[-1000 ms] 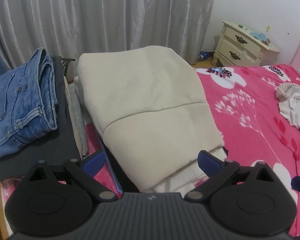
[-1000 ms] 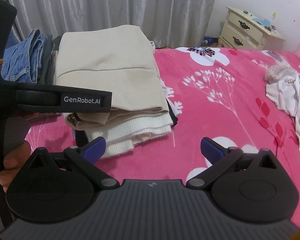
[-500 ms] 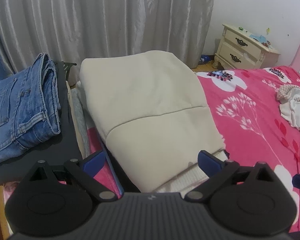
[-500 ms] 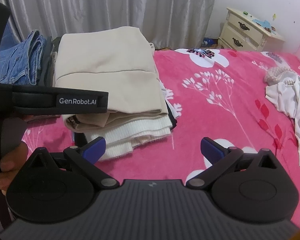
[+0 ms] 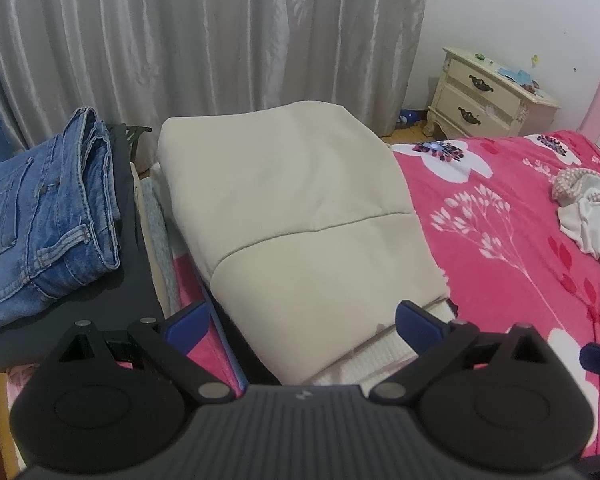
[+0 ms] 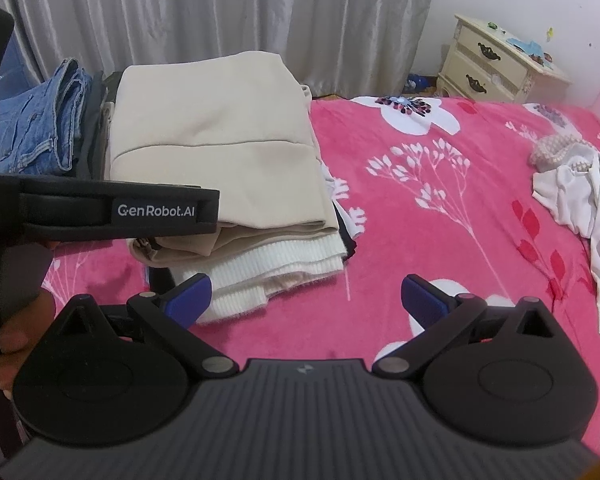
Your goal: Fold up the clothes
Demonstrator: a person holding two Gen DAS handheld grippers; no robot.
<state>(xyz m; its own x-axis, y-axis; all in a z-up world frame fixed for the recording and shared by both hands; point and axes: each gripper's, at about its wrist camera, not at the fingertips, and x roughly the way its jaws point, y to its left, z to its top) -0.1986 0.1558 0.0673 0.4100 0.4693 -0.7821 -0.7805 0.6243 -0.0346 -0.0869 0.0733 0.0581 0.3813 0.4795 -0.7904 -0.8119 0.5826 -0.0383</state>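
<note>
The folded beige garment point(image 5: 300, 216) lies on top of the stack on the bed point(image 6: 480, 208), its long axis pointing toward the curtain point(image 5: 220, 40). Left tongs point(image 5: 302, 320) and right tongs point(image 6: 306, 296) are both wide open, holding nothing.

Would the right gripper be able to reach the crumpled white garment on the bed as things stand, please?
Probably yes. The right gripper is open and empty, and only bare pink bedspread lies between it and the crumpled white garment off to its right.
</note>
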